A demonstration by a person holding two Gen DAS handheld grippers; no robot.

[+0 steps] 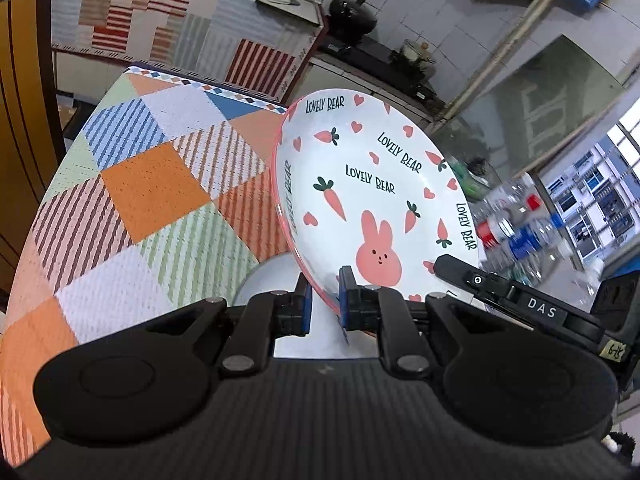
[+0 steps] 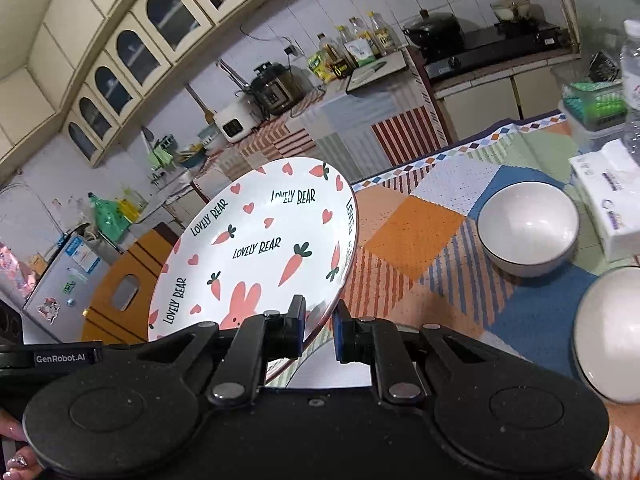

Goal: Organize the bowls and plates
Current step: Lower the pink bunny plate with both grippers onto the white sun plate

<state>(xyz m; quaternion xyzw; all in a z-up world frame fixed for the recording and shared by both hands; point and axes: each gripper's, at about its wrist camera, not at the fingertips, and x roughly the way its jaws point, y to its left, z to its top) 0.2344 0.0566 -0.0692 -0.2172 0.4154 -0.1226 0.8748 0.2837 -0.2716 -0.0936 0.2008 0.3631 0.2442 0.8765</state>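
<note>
Plate point(image 1: 372, 200) tilted up off table point(image 1: 152, 184), both grippers point(image 1: 325, 304) point(image 2: 319, 328) clamped on rim

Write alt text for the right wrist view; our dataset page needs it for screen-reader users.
The right hand-held gripper is shut on the rim of a tilted white plate printed with a pink rabbit, carrots, hearts and "LOVELY BEAR", held above a patchwork tablecloth. Two white bowls sit on the cloth to the right, with a cluttered kitchen counter behind.

White tiled wall point(image 2: 280, 20); arched cabinets point(image 2: 132, 56); patchwork tablecloth point(image 1: 152, 192).
</note>
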